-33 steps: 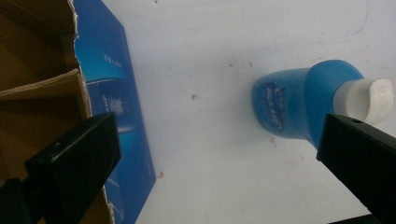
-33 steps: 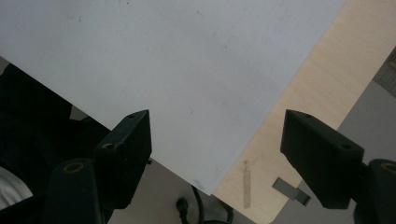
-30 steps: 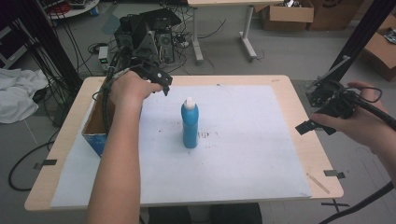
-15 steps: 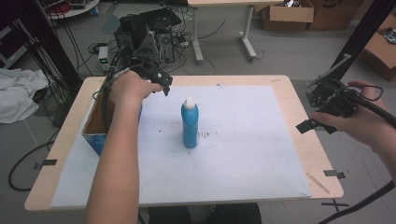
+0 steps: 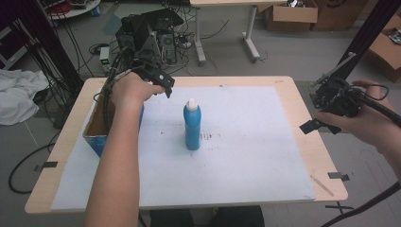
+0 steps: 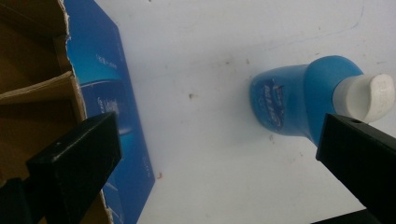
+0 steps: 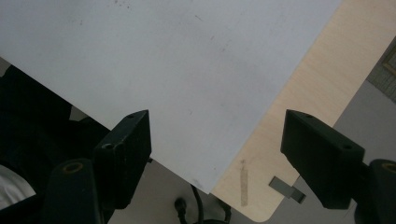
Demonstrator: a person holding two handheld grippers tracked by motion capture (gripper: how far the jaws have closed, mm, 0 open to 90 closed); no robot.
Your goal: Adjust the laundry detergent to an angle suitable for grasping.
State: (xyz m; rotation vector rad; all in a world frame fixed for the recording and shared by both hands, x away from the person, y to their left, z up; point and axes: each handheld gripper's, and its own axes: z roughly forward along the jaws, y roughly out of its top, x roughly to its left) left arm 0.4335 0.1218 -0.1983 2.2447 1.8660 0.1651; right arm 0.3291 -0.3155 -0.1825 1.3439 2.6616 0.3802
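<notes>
A blue bottle [image 5: 191, 126] with a white cap stands upright near the middle of the white sheet [image 5: 250, 142]. My left gripper [image 5: 161, 81] hovers behind and to the left of it, above the near end of an open blue cardboard box [image 5: 97, 135]. In the left gripper view the jaws of this gripper [image 6: 215, 149] stand wide apart and hold nothing, with the bottle [image 6: 294, 105] lying beyond them to the right and the box [image 6: 105, 84] to the left. My right gripper [image 5: 321, 118] hangs open past the table's right edge; in its own view the right gripper [image 7: 222, 140] looks down on the sheet's corner.
The wooden table [image 5: 307, 123] shows as a border around the sheet, with tape strips [image 5: 338, 176] near its front right corner. Cables, a tripod and computer gear [image 5: 151, 33] stand on the floor behind the table. Cardboard boxes [image 5: 293, 16] sit at the far right.
</notes>
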